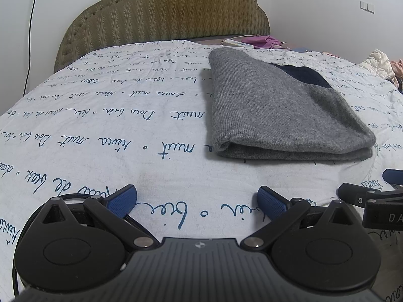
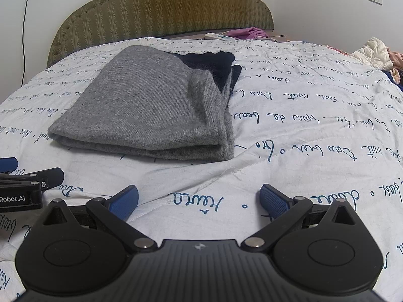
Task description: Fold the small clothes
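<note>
A grey knit garment point(image 1: 277, 110) lies folded in a flat stack on the white bedspread point(image 1: 113, 130), with a dark navy part point(image 1: 302, 75) showing at its far end. In the right wrist view the same garment point(image 2: 151, 108) sits ahead and to the left, its layered edges on the right. My left gripper point(image 1: 196, 202) is open over bare bedspread, short of the garment. My right gripper point(image 2: 199, 201) is open too, nothing between its blue pads point(image 2: 124, 202). Each gripper shows at the edge of the other's view: the right gripper point(image 1: 372, 198) and the left gripper point(image 2: 25, 183).
The bedspread point(image 2: 314, 125) carries blue handwriting. A padded headboard point(image 1: 166, 12) stands at the far end, by a remote point(image 1: 238, 43) and purple cloth point(image 1: 264, 40). Crumpled clothes point(image 1: 380, 63) lie at the far right. A black cable point(image 1: 30, 37) hangs from a wall socket.
</note>
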### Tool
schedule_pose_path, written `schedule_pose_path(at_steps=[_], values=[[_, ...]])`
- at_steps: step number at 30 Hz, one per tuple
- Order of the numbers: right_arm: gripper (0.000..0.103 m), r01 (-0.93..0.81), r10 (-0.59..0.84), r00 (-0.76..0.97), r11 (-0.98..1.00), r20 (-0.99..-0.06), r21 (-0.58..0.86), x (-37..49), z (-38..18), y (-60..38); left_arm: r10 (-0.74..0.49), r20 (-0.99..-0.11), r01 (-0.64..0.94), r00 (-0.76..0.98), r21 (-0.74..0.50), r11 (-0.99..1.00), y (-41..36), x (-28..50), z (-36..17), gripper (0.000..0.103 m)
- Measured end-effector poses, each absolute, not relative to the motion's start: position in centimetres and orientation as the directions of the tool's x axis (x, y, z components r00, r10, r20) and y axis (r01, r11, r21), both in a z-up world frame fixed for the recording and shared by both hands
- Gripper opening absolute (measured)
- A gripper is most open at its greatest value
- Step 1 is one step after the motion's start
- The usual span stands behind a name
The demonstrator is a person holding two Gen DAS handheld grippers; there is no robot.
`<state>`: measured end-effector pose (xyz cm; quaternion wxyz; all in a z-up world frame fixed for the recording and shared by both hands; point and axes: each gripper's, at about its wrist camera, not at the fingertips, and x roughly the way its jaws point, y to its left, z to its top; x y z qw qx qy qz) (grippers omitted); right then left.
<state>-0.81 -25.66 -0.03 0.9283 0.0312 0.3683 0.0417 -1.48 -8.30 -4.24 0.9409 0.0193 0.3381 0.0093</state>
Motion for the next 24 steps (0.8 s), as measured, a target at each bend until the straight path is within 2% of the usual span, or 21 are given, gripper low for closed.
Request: schedule_pose_path(at_steps=[24], values=[[0.103, -0.075, 0.107, 0.726, 0.994, -0.679, 0.076, -0.78, 0.05, -25.38, 0.03, -0.636, -0.005, 0.771, 0.042, 0.999, -8.29, -1.52, -4.23, 0.103]])
